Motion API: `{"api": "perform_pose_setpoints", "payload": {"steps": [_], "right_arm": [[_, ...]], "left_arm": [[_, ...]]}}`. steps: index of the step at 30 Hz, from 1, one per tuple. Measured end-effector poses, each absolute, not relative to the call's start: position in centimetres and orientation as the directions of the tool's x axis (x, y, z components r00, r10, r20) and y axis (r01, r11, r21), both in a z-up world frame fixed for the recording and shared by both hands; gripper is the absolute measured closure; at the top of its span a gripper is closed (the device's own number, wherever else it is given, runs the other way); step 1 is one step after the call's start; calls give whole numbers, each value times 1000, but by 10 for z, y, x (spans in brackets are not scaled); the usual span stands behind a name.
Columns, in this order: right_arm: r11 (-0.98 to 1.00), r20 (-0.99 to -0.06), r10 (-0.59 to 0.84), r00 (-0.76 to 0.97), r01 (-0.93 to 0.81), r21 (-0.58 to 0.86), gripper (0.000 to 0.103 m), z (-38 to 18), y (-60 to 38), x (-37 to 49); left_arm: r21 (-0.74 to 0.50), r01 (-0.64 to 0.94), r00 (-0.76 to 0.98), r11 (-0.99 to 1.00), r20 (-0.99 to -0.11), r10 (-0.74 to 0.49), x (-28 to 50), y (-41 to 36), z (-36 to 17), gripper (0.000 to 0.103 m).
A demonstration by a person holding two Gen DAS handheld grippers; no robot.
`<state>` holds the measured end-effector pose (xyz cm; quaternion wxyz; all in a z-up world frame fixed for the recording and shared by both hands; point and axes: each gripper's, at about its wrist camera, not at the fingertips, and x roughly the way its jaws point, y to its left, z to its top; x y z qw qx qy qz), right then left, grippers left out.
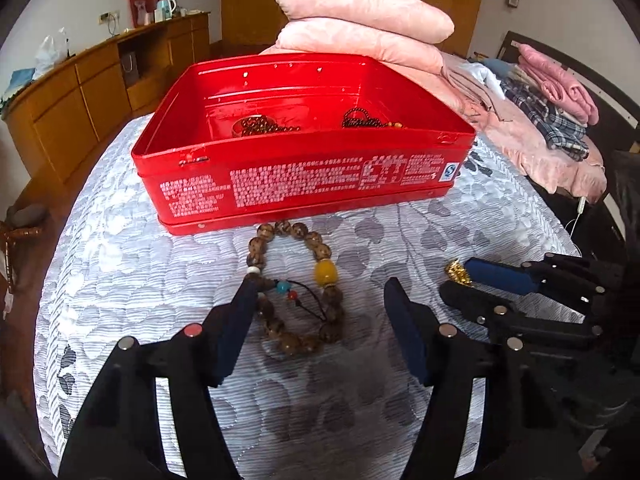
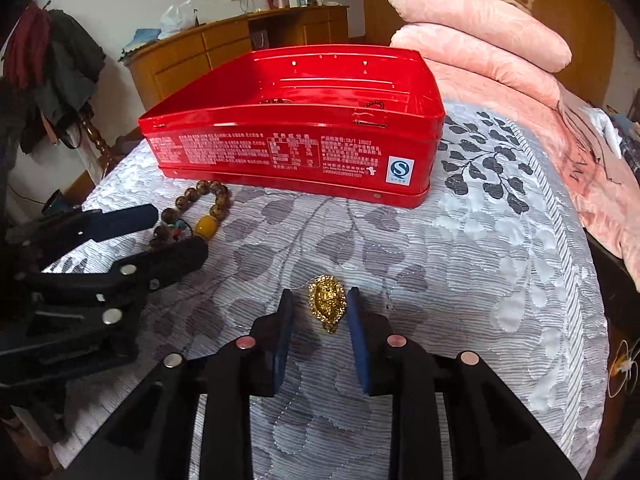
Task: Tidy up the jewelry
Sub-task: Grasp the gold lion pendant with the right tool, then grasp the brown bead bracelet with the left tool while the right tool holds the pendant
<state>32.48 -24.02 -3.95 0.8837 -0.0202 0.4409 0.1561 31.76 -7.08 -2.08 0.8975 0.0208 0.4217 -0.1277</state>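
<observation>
A red tin box (image 1: 304, 184) stands open on the bed, with dark bead bracelets (image 1: 264, 125) inside; it also shows in the right wrist view (image 2: 296, 156). A brown bead bracelet (image 1: 296, 284) with a yellow bead lies in front of it. My left gripper (image 1: 320, 288) is open, its fingers on either side of the bracelet, the left fingertip (image 1: 248, 292) touching it. A gold pendant (image 2: 327, 302) lies on the quilt. My right gripper (image 2: 320, 300) is open around the pendant, fingers close on both sides. In the left wrist view the right gripper (image 1: 460, 280) shows beside the pendant (image 1: 458, 273).
The grey leaf-patterned quilt (image 2: 460, 248) covers the bed. Folded pink blankets (image 1: 360, 20) are stacked behind the box, with clothes (image 1: 552, 104) at the right. A wooden cabinet (image 1: 80, 96) stands along the far left wall.
</observation>
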Motion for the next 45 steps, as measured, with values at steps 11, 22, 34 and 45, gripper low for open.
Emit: {"api": "perform_pose_setpoints", "payload": {"steps": [11, 22, 34, 45], "right_arm": [[951, -781, 251, 572, -297, 88, 82, -40, -240, 325], [954, -772, 249, 585, -286, 92, 84, -30, -247, 314], [954, -791, 247, 560, -286, 95, 83, -39, -240, 318], [951, -768, 249, 590, -297, 80, 84, -26, -240, 310]], "left_arm": [[-72, 297, 567, 952, -789, -236, 330, -87, -31, 54], [-92, 275, 576, 957, -781, -241, 320, -64, -31, 93], [-92, 263, 564, 960, -793, -231, 315, -56, -34, 80], [-100, 250, 615, 963, -752, -238, 307, -51, -21, 92]]}}
